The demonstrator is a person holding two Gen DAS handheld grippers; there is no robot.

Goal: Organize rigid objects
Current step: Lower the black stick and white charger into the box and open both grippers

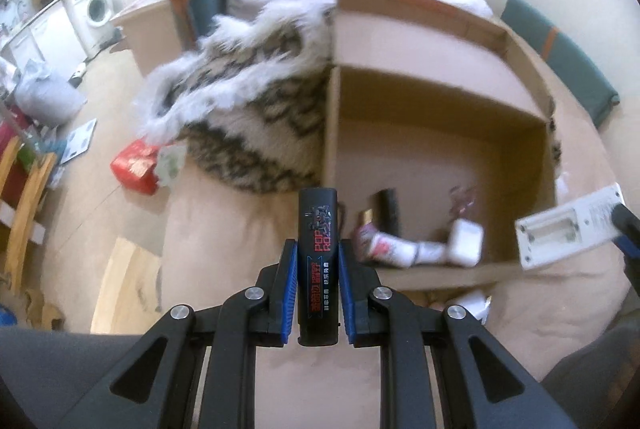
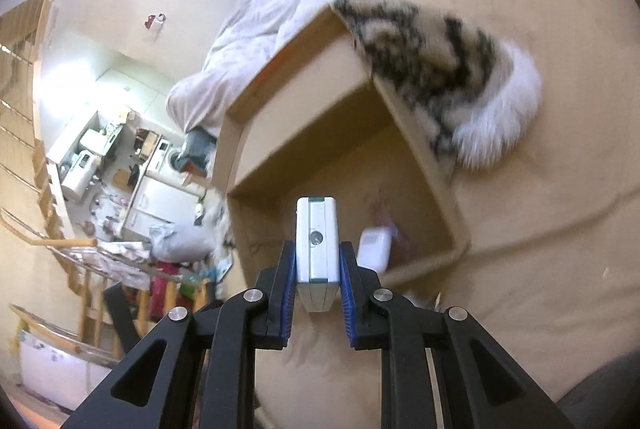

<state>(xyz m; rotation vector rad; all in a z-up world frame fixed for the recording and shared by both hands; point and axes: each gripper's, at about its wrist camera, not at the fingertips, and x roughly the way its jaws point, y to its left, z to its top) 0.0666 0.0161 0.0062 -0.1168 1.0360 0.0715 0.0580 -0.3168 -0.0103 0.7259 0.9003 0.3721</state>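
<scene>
Beige bed (image 1: 224, 229), distant washing machine (image 1: 98, 7) (kitchen corner).

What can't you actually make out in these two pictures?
- Left wrist view: the items in the cardboard box are motion-blurred; only a white block is plain.
- Left wrist view: the right hand-held gripper is cut off by the edge beyond the white remote.
- Right wrist view: the box's near wall hides most of its floor.
</scene>
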